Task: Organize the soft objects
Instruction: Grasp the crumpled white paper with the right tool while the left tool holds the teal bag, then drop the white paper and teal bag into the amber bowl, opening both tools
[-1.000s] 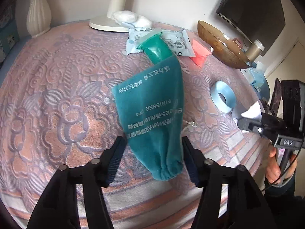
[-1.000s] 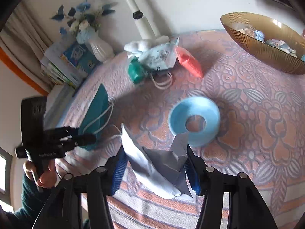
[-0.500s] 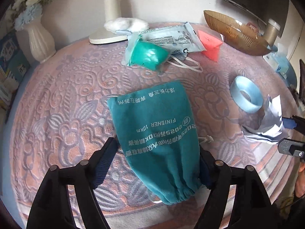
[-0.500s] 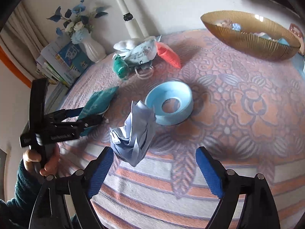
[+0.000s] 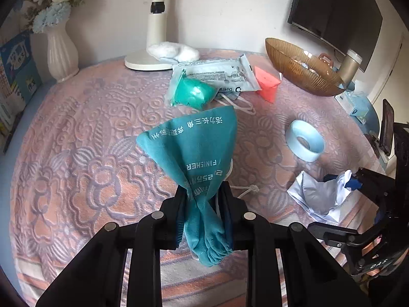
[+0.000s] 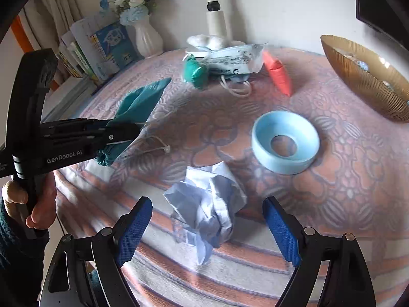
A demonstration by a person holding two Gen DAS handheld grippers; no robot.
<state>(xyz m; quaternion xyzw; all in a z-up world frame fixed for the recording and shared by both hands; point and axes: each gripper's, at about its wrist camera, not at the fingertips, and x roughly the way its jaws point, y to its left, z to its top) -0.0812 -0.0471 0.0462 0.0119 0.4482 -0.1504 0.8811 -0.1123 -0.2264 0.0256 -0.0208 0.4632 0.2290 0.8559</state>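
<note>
Teal drawstring pouch (image 5: 196, 158) is now pinched at its gathered neck between the closed jaws of the left gripper (image 5: 204, 199), where half a second ago those jaws stood wide around it; its body fans out ahead of the jaws, so it looks ready to carry; crumpled pale paper (image 6: 209, 207) lies released between the spread jaws of the right gripper (image 6: 207, 227); beyond waits the blue ring (image 6: 285, 144).

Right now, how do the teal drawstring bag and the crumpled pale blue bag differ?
The teal drawstring bag is pinched in the shut left gripper; the crumpled pale blue bag lies free between the open right gripper fingers. The teal one is printed, the pale one plain. Both are soft.
</note>
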